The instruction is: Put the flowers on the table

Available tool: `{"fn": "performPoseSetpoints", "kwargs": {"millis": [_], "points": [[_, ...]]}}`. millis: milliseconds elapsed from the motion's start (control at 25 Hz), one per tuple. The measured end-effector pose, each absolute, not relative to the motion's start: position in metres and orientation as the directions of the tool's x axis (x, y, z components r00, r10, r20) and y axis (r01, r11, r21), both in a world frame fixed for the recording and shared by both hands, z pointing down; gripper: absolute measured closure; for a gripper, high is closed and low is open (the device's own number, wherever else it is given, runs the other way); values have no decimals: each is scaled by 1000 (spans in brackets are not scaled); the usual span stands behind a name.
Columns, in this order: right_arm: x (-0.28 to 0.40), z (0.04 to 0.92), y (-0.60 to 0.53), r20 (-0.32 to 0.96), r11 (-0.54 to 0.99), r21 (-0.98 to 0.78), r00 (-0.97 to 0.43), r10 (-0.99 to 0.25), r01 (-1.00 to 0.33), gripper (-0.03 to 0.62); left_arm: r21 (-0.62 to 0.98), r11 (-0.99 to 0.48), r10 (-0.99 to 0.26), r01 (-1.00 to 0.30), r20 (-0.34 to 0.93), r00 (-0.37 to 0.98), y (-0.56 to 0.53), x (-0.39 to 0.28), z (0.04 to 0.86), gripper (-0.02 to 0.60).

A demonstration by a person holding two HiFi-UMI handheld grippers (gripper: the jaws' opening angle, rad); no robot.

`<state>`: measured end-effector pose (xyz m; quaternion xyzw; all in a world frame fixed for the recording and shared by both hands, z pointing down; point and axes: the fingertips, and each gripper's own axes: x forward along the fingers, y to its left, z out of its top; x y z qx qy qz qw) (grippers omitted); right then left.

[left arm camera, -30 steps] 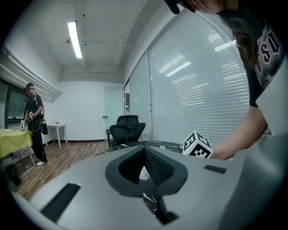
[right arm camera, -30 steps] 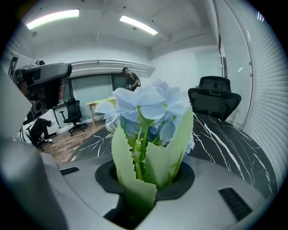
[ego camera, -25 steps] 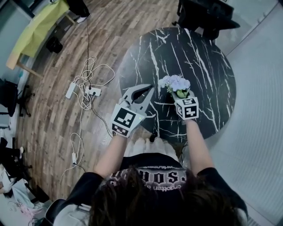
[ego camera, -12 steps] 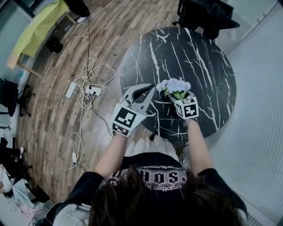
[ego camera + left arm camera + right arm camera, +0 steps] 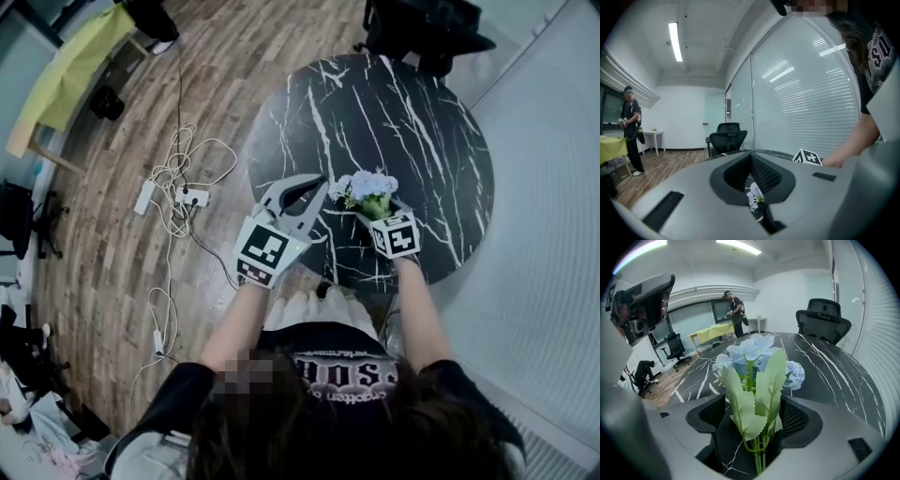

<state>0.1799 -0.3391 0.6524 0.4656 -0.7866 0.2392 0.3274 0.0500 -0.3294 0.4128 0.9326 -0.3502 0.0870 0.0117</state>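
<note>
I am at the letting-go step. My right tongs are opening, and the jaws stand wide, one on each side of the green stems. The pads do not press on the stems now; I can see a gap on both sides in the right gripper view. The flowers point away from me, with the blue heads out past the jaw tips. In the head view they sit in the middle of the frame, on the near side of the black table, not far from its edge. I think they lie on the top, but I cannot see the stems touch it. My left tongs are just to the left of the flowers, over the table's left edge. Their jaws are closed tip to tip, with nothing in them. Next I should pull my right tongs straight back toward me, slow and level, so the jaws do not catch a leaf and drag the flowers off the edge.
</note>
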Motion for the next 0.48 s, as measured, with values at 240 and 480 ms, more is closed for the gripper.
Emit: {"fn": "performPoseSetpoints", "kwargs": {"millis": [240, 480], "points": [[191, 627, -332, 674, 406, -83, -352, -649, -910, 241, -32, -766, -638, -642, 158, 753, -324, 53, 411, 583], [194, 578, -323, 591, 384, -83, -355, -724, -920, 243, -31, -785, -616, -618, 141, 775, -316, 60, 405, 583]]}}
